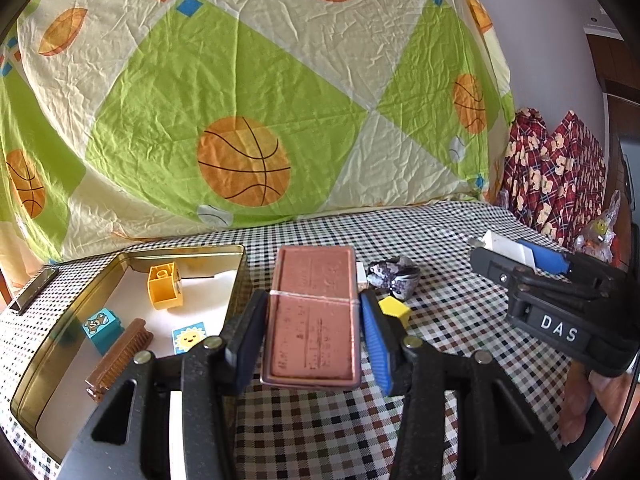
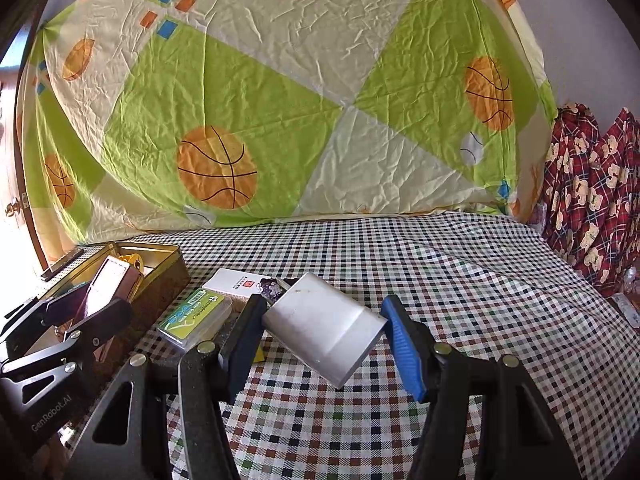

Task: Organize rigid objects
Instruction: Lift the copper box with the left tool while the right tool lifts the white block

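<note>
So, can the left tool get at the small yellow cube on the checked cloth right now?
Probably not yet. The left tool is shut on the flat pink metal case, so its jaws are full. The small yellow cube sits just beyond its blue finger, otherwise unobstructed.

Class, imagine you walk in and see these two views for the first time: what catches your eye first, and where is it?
First the bright green and cream basketball sheet hanging across the whole background behind the checked tablecloth. Next, the two held things up front: a pink flat tin clamped in the left gripper, and a silver metal block tilted in the right gripper. At far left sits an open gold tin with toy blocks inside.
</note>
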Demonstrator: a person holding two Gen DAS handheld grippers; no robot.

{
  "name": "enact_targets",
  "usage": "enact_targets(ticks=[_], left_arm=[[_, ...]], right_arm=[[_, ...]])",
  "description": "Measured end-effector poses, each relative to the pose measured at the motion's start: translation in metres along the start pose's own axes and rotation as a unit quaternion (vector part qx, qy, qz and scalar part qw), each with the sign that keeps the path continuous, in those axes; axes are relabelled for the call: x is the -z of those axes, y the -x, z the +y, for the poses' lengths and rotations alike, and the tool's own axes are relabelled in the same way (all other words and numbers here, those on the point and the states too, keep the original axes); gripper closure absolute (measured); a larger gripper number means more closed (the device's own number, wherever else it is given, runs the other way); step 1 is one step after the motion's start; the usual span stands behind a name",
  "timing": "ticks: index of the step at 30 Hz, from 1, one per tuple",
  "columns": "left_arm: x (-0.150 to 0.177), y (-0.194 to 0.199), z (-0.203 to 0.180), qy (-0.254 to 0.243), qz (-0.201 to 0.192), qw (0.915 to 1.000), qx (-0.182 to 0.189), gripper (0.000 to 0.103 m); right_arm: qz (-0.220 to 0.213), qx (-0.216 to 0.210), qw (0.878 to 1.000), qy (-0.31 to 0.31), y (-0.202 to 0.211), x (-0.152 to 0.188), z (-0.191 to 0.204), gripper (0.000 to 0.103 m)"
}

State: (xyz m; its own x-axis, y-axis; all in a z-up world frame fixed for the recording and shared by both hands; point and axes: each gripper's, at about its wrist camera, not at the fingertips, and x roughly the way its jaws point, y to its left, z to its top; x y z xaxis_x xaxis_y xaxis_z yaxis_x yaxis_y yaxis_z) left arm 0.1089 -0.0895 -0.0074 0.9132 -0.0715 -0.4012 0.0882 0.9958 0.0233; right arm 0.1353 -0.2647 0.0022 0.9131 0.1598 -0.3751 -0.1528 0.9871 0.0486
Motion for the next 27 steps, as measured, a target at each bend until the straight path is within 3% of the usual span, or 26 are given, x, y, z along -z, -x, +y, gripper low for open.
enact_targets(ticks=[27], left_arm=[[0.004,0.026,0.012,0.022,-0.06,0.9978,-0.019,0.058]], right_arm=[[-0.047,-0.004,0.999,0.002,0.02,0.001,0.003,0.041]])
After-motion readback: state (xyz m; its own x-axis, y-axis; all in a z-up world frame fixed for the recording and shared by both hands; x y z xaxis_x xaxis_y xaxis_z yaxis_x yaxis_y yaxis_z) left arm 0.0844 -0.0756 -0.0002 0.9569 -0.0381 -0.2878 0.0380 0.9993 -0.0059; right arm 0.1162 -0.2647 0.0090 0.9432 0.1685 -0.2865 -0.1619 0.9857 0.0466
